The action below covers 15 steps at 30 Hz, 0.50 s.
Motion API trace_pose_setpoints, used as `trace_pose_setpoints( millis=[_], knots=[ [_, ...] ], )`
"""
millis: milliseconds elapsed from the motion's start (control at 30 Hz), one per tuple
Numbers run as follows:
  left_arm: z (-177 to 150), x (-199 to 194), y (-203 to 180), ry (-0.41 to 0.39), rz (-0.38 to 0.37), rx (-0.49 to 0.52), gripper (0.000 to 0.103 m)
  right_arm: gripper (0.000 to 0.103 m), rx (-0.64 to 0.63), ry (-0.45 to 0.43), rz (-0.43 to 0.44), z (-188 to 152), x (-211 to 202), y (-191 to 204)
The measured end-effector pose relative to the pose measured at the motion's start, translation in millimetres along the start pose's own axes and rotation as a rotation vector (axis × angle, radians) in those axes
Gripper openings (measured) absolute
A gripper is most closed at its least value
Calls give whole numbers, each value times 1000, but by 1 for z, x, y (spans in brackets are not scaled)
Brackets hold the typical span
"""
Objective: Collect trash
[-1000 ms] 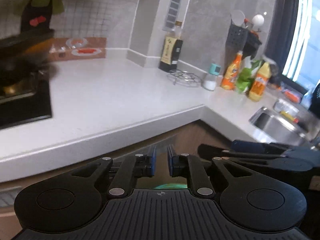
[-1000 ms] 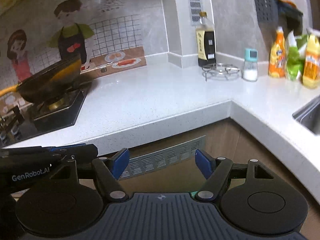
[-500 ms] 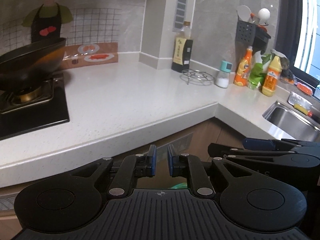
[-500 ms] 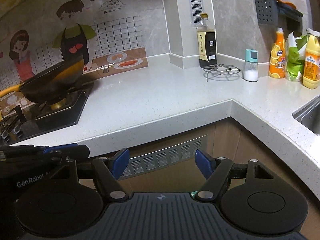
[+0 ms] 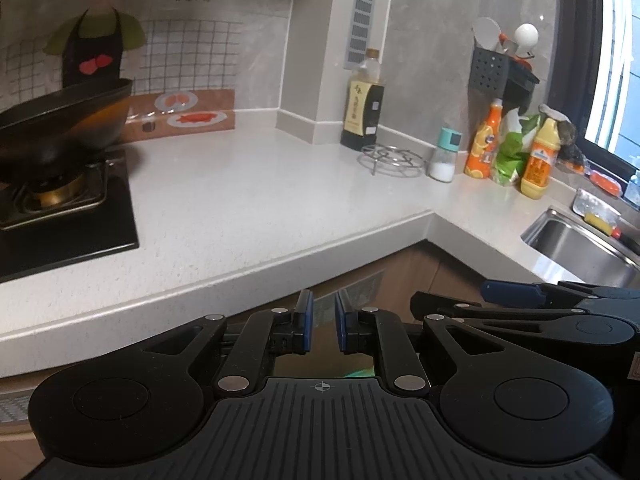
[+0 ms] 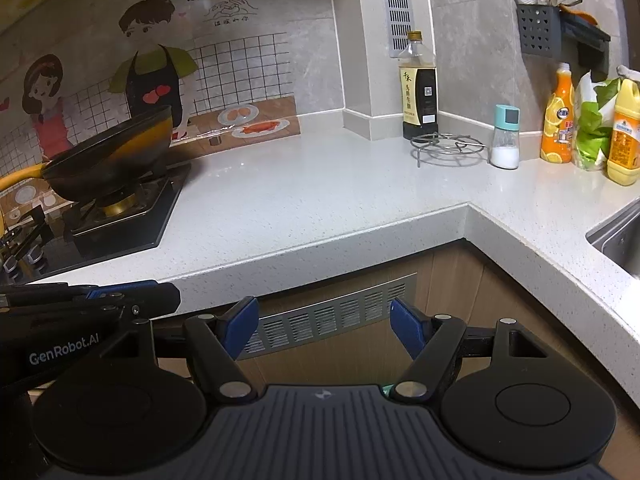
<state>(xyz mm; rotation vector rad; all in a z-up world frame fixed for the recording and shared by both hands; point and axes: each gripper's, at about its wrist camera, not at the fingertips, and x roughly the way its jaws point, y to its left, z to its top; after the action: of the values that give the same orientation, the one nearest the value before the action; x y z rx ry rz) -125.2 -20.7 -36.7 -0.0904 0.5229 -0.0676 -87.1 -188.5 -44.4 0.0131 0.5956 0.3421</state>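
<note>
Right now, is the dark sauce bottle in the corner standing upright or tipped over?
Upright. The sauce bottle stands on its base on the counter, cap on top, behind the wire trivet.

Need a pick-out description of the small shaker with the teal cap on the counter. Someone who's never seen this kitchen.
Find the white L-shaped countertop and follow its back wall toward the sink. The shaker stands between the round wire trivet and the orange bottle. It is the shortest container there: clear body, white contents in the bottom, teal cap.
</note>
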Motion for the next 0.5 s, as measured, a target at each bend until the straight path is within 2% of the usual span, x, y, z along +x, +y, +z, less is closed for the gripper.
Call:
trace_pose_setpoints(
  millis=[500],
  knots=[
    [0,6,-4,13,-17,7,15,74,10,5,-16,0,2,-1]
  ],
)
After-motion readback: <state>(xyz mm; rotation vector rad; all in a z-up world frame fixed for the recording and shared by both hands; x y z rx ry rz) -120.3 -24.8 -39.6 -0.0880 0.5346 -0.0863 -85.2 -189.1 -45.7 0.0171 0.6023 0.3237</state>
